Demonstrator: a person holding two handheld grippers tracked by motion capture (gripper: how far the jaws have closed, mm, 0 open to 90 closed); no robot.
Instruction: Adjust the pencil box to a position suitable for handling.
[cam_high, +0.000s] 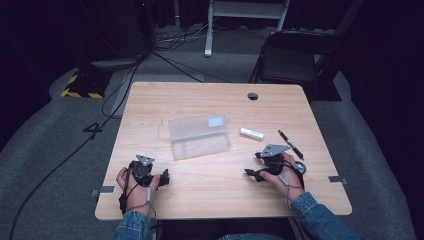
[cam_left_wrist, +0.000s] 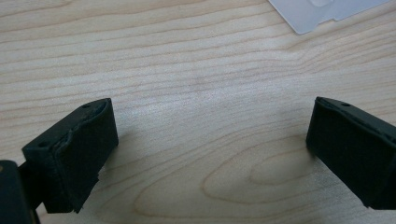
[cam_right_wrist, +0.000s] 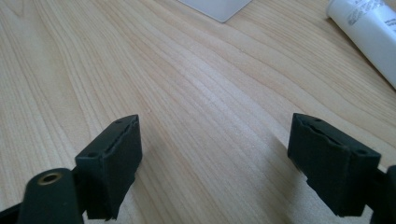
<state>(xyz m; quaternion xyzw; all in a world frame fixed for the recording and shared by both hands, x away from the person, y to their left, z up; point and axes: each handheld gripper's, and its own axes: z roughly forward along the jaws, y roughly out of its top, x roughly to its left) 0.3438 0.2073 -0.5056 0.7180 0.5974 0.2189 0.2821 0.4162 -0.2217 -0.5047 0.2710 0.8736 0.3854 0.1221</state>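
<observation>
I'm working over a pale wooden table (cam_high: 215, 185) on grey carpet, dark room around, a folding chair (cam_high: 295, 60) beyond its far edge. The frosted plastic case (cam_high: 200, 135) lies flat mid-table (translucent, small label at one corner); bare wood all round it. My left gripper (cam_high: 159, 179) and right gripper (cam_high: 251, 173) rest nearer me than the case, jaws apart, nothing between them. Right of the case: a white tube (cam_high: 251, 133) and a pen (cam_high: 290, 144).

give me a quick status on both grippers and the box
Left gripper open, empty. Right gripper open, empty. Frosted clear plastic box untouched mid-table. Nothing in the way.
</observation>
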